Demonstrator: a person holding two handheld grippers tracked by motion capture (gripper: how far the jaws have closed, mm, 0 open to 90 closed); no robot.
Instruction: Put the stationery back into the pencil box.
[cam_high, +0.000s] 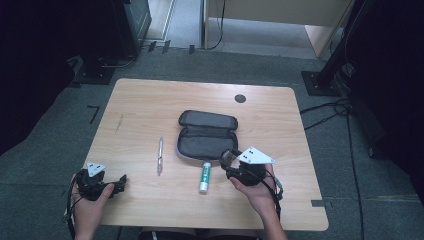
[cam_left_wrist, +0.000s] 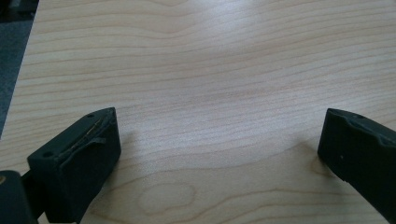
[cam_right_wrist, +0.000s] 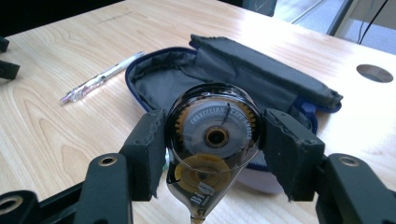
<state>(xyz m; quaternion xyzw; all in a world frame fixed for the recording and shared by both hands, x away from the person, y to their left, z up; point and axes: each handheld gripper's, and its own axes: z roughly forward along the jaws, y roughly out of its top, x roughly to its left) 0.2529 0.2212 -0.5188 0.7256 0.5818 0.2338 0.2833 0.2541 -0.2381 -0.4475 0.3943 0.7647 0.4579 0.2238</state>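
The correction tape (cam_right_wrist: 212, 140) is a round, see-through roller with a pointy tip. It sits between the two black jaws of the right gripper (cam_right_wrist: 212, 154), and both pads press on its sides, so the jaws are closed on it. Its round part is at 12 o'clock and its tip points down to 6 o'clock, toward the hand. In the high view the right gripper (cam_high: 231, 161) holds it just above the table (cam_high: 150, 100), near the front edge of the pencil case (cam_high: 206, 134).

The pencil case lies open, just past the tape at 12 o'clock from the jaws. Its long side runs from 9 to 3 o'clock on the table. I think the tape goes in there next, so the right hand only needs a short move forward. It is much nearer than the left hand.

A glue stick (cam_high: 204, 177) lies at 9 o'clock from the right gripper, and a pen (cam_high: 160, 155) lies farther that way.

The left gripper (cam_high: 120, 183) rests far off at the table's near left corner. Its jaws are wide apart with nothing between them.
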